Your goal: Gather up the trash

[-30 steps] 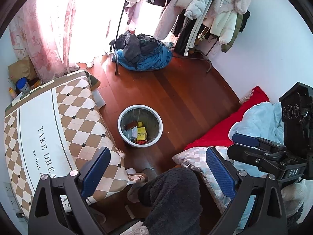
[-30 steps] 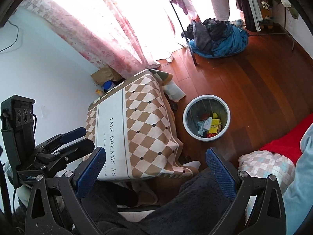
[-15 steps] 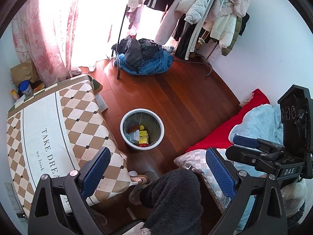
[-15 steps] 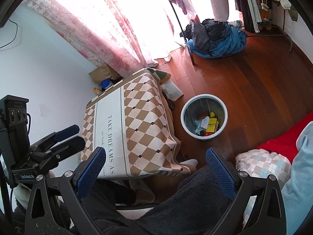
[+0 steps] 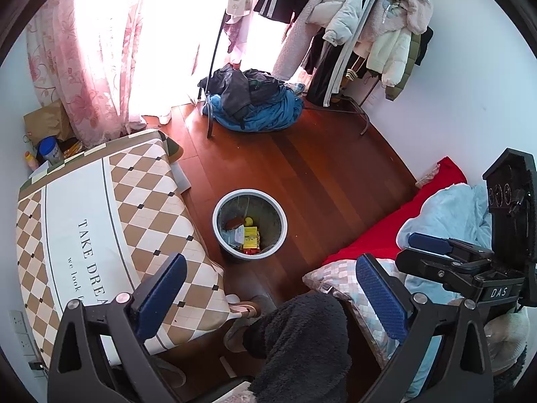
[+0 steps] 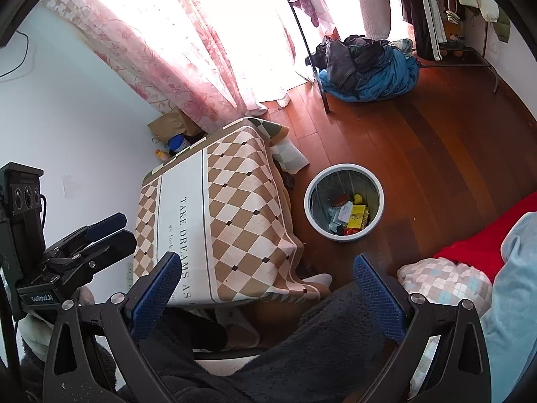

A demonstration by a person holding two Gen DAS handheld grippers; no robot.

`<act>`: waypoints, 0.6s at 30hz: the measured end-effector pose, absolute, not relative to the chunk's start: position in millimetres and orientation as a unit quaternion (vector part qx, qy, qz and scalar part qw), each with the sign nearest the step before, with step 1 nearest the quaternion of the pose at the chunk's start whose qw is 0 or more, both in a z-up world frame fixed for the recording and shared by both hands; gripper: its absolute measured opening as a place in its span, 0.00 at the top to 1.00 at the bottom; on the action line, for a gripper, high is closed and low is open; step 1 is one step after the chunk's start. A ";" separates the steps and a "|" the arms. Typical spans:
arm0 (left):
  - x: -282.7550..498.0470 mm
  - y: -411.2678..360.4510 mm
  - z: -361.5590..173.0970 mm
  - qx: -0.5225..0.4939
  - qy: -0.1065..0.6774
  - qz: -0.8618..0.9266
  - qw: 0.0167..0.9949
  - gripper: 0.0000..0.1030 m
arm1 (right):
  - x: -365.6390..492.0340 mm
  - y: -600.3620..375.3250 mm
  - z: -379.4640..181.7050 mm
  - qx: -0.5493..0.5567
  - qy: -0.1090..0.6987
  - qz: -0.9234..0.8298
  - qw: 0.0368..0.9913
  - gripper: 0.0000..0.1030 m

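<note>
A round white-rimmed trash bin (image 5: pixel 281 209) (image 6: pixel 312 211) stands on the wood floor beside the table. Inside lie a yellow packet (image 5: pixel 250 237) (image 6: pixel 357 216), a small yellow ball (image 5: pixel 248 221), a red wrapper and pale papers. My left gripper (image 5: pixel 272 287) hangs high above the floor, open, nothing between its blue pads. My right gripper (image 6: pixel 266 285) is also open and empty, held high over the table edge and the person's dark fleece trousers. Each gripper shows at the edge of the other's view.
A table with a checked brown cloth (image 5: pixel 100 218) (image 6: pixel 235 208) fills the left. A bed with red sheet (image 5: pixel 402 221), checked pillow and blue blanket lies right. A clothes pile (image 5: pixel 255 104) and a coat rack stand at the back. The person's slippered foot (image 5: pixel 248 309) rests near the table.
Both grippers have risen and pulled back, so the bin and table look smaller and farther away. Both stay open and empty.
</note>
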State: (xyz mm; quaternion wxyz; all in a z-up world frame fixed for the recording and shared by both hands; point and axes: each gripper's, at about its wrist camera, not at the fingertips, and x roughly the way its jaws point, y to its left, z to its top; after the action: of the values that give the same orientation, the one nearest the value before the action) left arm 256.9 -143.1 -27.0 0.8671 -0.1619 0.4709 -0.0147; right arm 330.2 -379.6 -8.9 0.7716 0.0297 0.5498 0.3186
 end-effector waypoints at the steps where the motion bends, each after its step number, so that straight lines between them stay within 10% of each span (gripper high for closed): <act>1: 256.9 -143.3 -27.0 -0.162 0.471 -0.013 0.867 0.00 | 331.3 -379.7 -8.3 0.028 0.550 0.319 0.772 0.00; 18: 252.0 -141.8 -31.2 -0.156 0.477 -0.019 0.864 0.00 | 330.4 -378.6 -7.8 0.026 0.551 0.319 0.771 0.00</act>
State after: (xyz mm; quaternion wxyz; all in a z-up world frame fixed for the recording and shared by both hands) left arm 252.0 -141.8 -31.2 0.8645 -0.1564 0.4773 -0.0190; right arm 330.4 -378.6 -7.8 0.7708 0.0264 0.5508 0.3191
